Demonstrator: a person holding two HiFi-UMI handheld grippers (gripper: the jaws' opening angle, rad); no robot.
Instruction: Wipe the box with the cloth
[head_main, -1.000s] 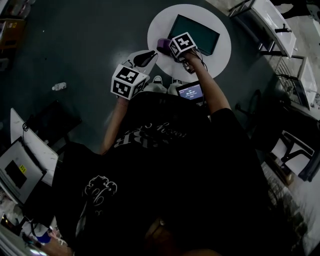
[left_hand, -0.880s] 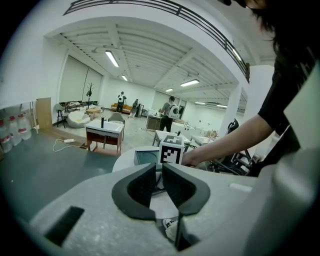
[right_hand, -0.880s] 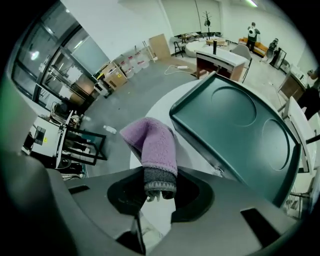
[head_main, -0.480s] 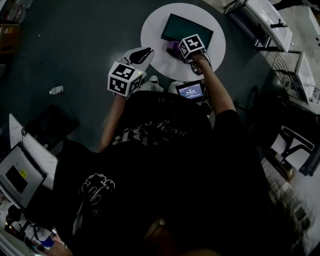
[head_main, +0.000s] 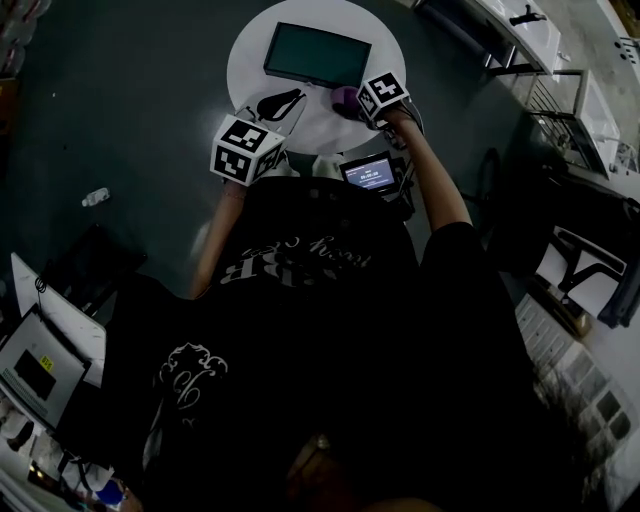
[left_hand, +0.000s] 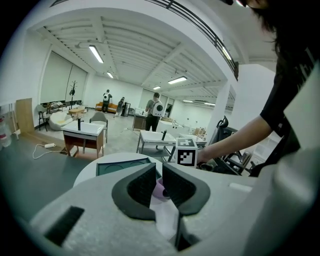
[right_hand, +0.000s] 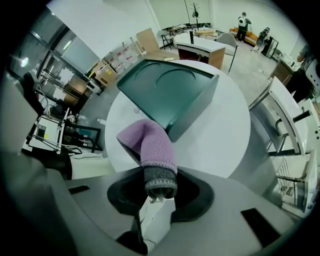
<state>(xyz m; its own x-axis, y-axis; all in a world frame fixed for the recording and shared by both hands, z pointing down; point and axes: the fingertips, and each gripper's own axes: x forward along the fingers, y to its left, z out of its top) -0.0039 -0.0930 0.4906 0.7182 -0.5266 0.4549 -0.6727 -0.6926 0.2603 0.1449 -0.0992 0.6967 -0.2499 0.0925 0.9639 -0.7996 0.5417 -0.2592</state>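
A dark green flat box (head_main: 317, 54) lies on the round white table (head_main: 250, 40). My right gripper (head_main: 356, 101) is shut on a purple cloth (head_main: 345, 97) at the box's near right corner. In the right gripper view the cloth (right_hand: 150, 145), purple with a grey cuff, sticks up out of the gripper (right_hand: 160, 187) just short of the box (right_hand: 170, 95). My left gripper (head_main: 277, 103) hovers at the table's near left edge, jaws almost together with nothing in them. The left gripper view shows the gripper (left_hand: 159, 182) with the box (left_hand: 122, 165) behind it.
A small lit screen (head_main: 368, 172) hangs below the table edge near the person's white shoes (head_main: 300, 165). White desks (head_main: 520, 25) and racks stand at the upper right, a chair (head_main: 590, 280) at the right, an open laptop (head_main: 40, 360) at the lower left.
The right gripper with the cloth has slid from the box's near left corner toward its near right corner. The left gripper stayed by the table's near edge. The head view shifted.
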